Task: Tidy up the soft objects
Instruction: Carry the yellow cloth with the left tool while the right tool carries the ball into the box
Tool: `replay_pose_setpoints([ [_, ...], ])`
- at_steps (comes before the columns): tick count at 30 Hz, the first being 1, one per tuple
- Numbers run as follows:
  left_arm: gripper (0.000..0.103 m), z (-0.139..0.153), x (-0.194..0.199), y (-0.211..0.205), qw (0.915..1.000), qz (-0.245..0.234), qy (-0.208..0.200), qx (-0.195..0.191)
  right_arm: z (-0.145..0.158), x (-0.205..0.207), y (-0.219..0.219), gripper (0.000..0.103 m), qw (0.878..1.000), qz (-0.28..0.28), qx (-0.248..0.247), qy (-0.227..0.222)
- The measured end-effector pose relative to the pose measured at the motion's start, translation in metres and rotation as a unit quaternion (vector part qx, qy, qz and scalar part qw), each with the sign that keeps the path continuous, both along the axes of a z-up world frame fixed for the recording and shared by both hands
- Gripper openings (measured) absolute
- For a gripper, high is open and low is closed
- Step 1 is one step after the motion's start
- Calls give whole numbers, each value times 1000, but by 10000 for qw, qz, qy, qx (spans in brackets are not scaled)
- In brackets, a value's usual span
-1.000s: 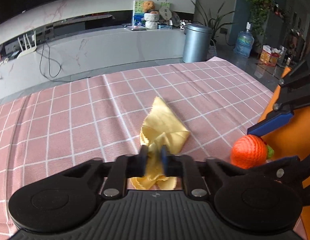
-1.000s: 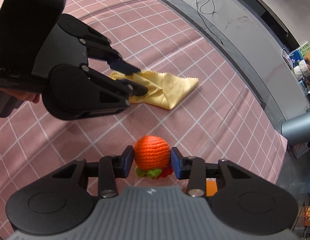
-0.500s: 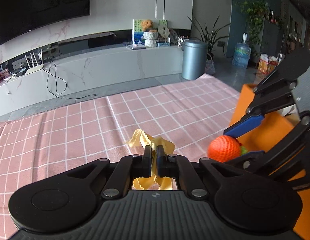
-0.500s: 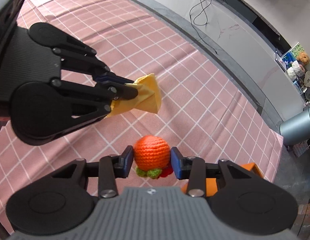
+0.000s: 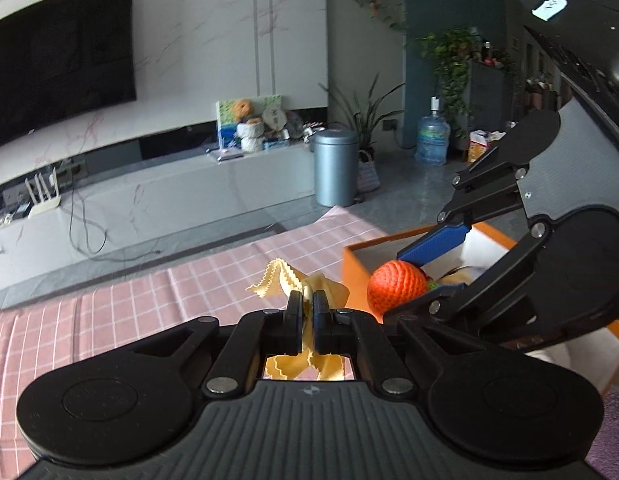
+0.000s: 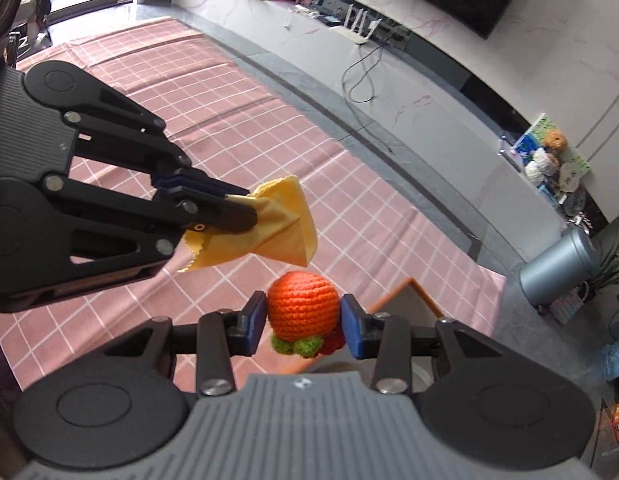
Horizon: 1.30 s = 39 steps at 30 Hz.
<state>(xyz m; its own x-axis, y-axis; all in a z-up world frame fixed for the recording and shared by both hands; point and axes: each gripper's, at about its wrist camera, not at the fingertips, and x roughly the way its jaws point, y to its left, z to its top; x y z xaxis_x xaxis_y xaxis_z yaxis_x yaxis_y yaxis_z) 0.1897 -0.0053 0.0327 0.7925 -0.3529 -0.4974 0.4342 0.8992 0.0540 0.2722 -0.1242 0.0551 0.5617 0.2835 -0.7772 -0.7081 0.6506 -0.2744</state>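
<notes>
Left gripper [image 5: 308, 311]: fingers pinched on cloth [image 6: 283, 224], lifted off table [image 6: 213, 112]. Right gripper [image 6: 303, 320]: fingers clamping ball [image 6: 302, 306], apparently above box [image 5: 389, 245], for stowing.

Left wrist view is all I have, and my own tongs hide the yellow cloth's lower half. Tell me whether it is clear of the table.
Observer: The right wrist view shows the yellow cloth wholly in the air above the pink tablecloth, pinched in the left tongs.
Operator: Report the grip on the orange ball.
Observer: The right tongs have a blue pad on each side of the crochet ball. Green and red bits hang under it.
</notes>
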Motion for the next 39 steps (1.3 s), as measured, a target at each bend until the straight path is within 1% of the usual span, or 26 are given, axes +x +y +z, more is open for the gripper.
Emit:
replay_pose_setpoints([
  [4, 5, 9, -12, -29, 9992, -355, -115, 109, 13, -18, -33, 40, 9995, -262, 5, -172],
  [9, 5, 8, -20, -68, 9959, -841, -111, 308, 18, -34, -72, 40, 9977, -621, -24, -270],
  [11, 5, 4, -18, -82, 9943, -1000, -61, 375, 17, -39, -86, 40, 9970, -726, -40, -278],
  [14, 5, -7, -15, -104, 9909, -1215, 30, 574, 11, -43, -102, 40, 9955, -870, -125, -342],
  [19, 5, -30, -1, -133, 9842, -1424, 221, 1025, -8, -39, -123, 40, 9939, -1048, -175, -304],
  [24, 5, -54, 20, -149, 9776, -1525, 519, 1354, -31, -20, -131, 40, 9923, -1167, -322, -251],
  [30, 5, -80, 32, -153, 9699, -1598, 703, 1698, -55, 4, -131, 40, 9918, -1208, -408, -76],
  [32, 5, -86, 37, -154, 9680, -1631, 789, 1734, -63, 8, -131, 40, 9921, -1165, -472, -52],
  [36, 7, -96, 40, -153, 9662, -1628, 944, 1760, -68, 9, -129, 40, 9938, -1033, -405, 41],
  [39, 8, -99, 41, -152, 9649, -1605, 1050, 1793, -75, 7, -126, 40, 9943, -931, -511, 71],
])
